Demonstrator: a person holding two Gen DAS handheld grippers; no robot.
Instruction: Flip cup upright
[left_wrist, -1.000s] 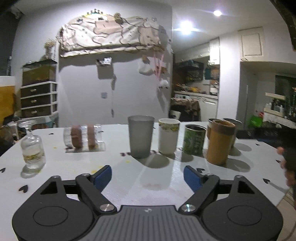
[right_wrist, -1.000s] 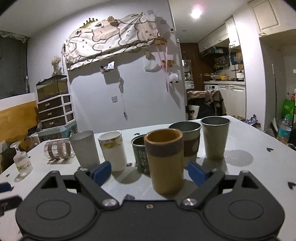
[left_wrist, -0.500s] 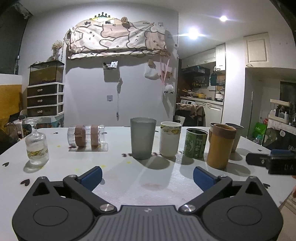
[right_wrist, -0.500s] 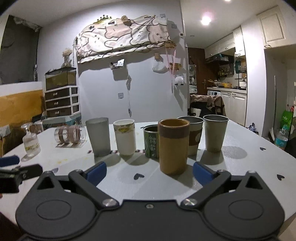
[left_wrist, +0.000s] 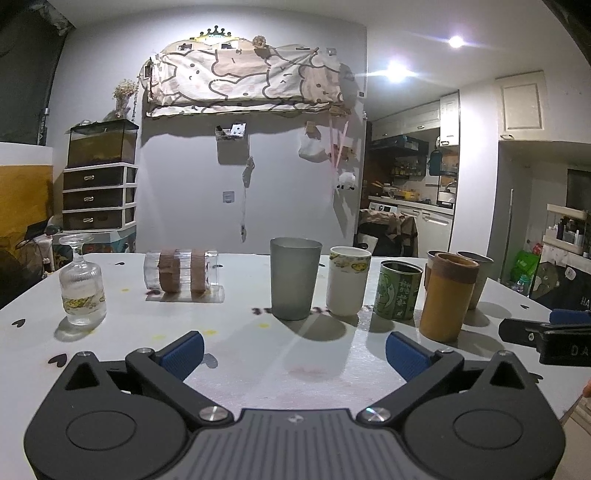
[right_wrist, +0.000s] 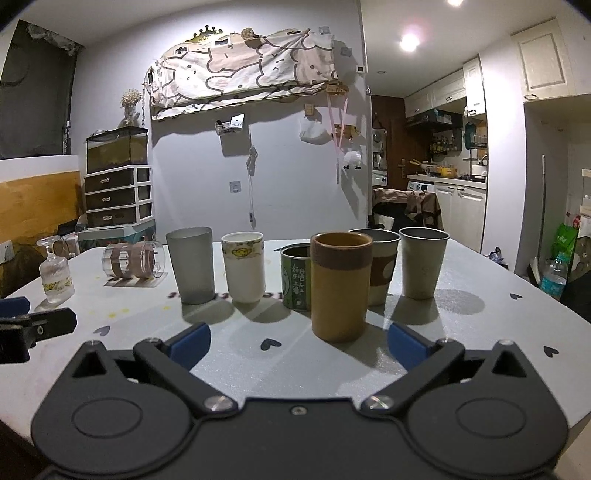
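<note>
While both tools sit spread wide and grip nothing, we see the cup still to be flipped: a clear tumbler with two brown bands (left_wrist: 181, 272) lying on its side on the bench (left_wrist: 258, 354), left of centre in the left wrist view, apart from the row of upright cups. Our left tool (left_wrist: 293, 355) points at the bare bench in front of the frosted grey cup (left_wrist: 294, 277), with the inverted stemmed glass (left_wrist: 82, 281) at far left. Our right tool (right_wrist: 298, 345) faces the ochre cup (right_wrist: 340, 286).

We judge the risks thus: the round tumbler may roll from a glancing touch, and a sweep toward it could topple the stemmed glass or the grey cup. Clear walls may slip if pinched off-centre.
</note>
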